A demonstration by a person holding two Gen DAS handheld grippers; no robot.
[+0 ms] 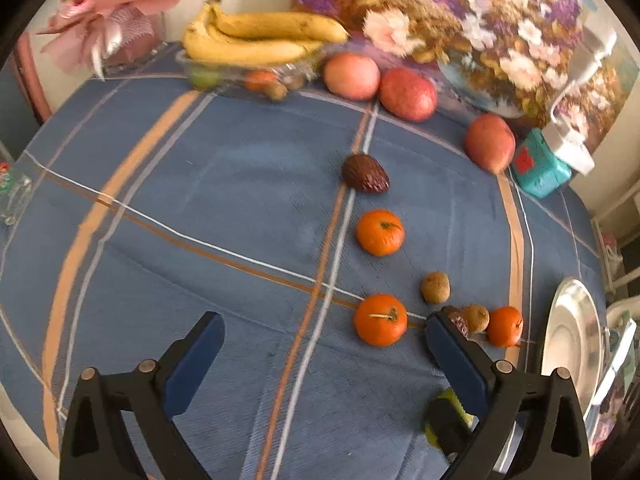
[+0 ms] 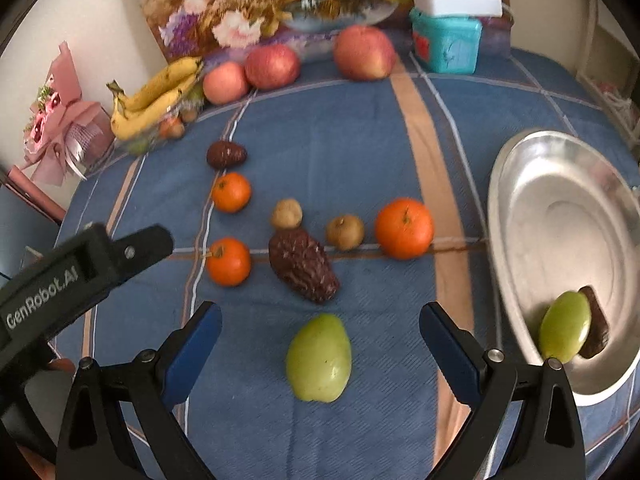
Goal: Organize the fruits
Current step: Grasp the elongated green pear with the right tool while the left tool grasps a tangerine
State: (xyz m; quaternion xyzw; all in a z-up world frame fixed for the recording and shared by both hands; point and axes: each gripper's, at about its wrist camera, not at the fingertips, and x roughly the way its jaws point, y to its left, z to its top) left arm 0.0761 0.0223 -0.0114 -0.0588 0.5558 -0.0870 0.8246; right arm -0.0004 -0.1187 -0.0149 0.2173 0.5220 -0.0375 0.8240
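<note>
Between the spread fingers of the right tool (image 2: 320, 320), a green fruit (image 2: 319, 358) lies on the blue checked cloth (image 2: 340, 152) of the desk, touching neither finger. Just beyond it sits a wrinkled brown fruit (image 2: 303, 265), with a small brown kiwi (image 2: 286, 213) behind it and another kiwi (image 2: 345, 232) to the right. Three oranges surround them: one to the left (image 2: 228, 261), one farther back on the left (image 2: 231, 192), and a larger-looking one to the right (image 2: 404, 228). A second dark wrinkled fruit (image 2: 226, 154) lies farther still. At the right edge, a silver plate (image 2: 560, 208) holds another green fruit (image 2: 565, 327) resting against a dark piece (image 2: 596, 326).

Along the far side stand three red apples (image 2: 364, 53), a bunch of bananas (image 2: 154, 96) over a glass dish (image 1: 240, 70) with small fruit in it, a teal box (image 2: 446, 42) and a pink bouquet (image 2: 60, 120).

The left tool (image 1: 320, 328) is also wide open and empty, hovering above the cloth with an orange (image 1: 380, 320) between its fingers in the view.
</note>
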